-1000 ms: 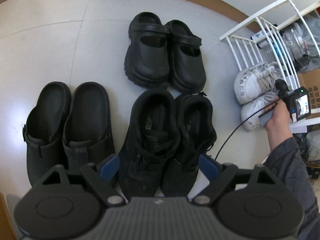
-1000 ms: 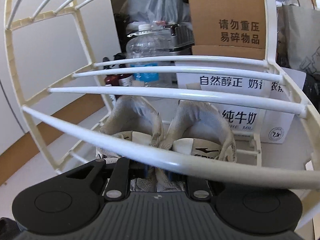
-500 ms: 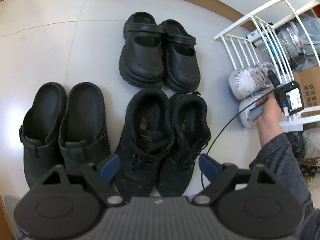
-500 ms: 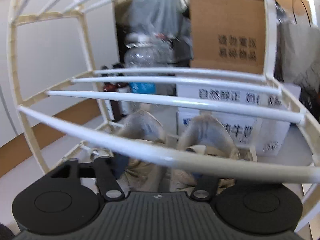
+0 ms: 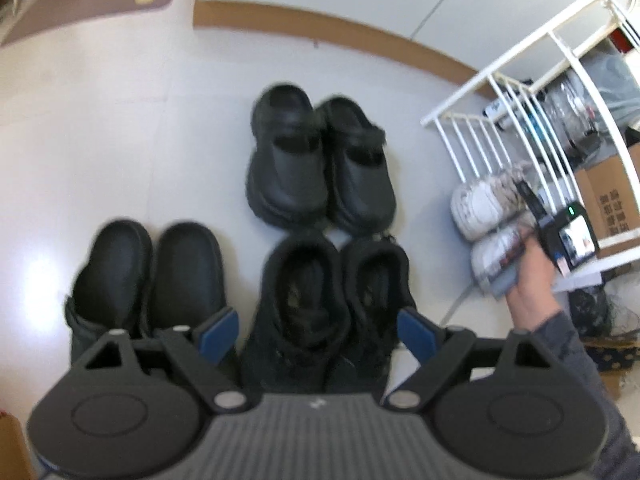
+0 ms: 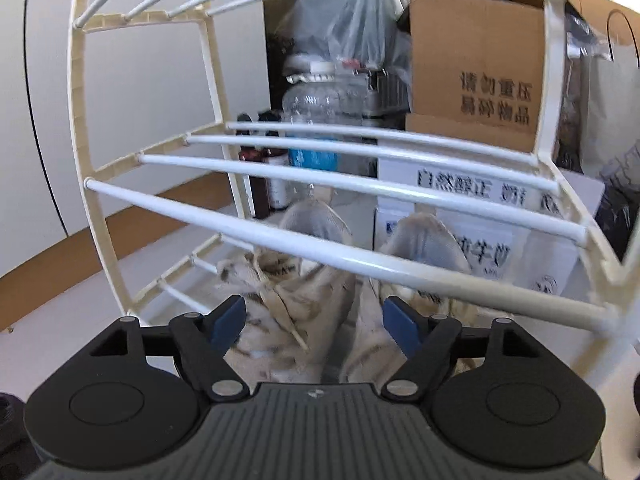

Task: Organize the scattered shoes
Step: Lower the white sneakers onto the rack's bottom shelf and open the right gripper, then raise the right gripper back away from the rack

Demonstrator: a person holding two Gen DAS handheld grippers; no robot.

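1. Pale floor [image 5: 100, 128]: three black shoe pairs [image 5: 320, 168] paired, centre frame.
2. White rack [image 6: 360, 256], lower shelf: white sneakers [image 6: 304, 280] just placed.
3. Right tongs [image 6: 314, 322] opening, pads clear of the sneakers; left tongs [image 5: 316, 334] spread, empty.
4. Next: withdraw the right tongs, likely shelve a black pair.

Sneakers [image 6: 304, 300] in rack [image 6: 360, 256]

You have three black pairs on the floor: clogs [image 5: 322, 160], sneakers [image 5: 328, 304], slides [image 5: 146, 276]. White sneakers [image 6: 344, 280] sit side by side in the rack [image 6: 328, 252].
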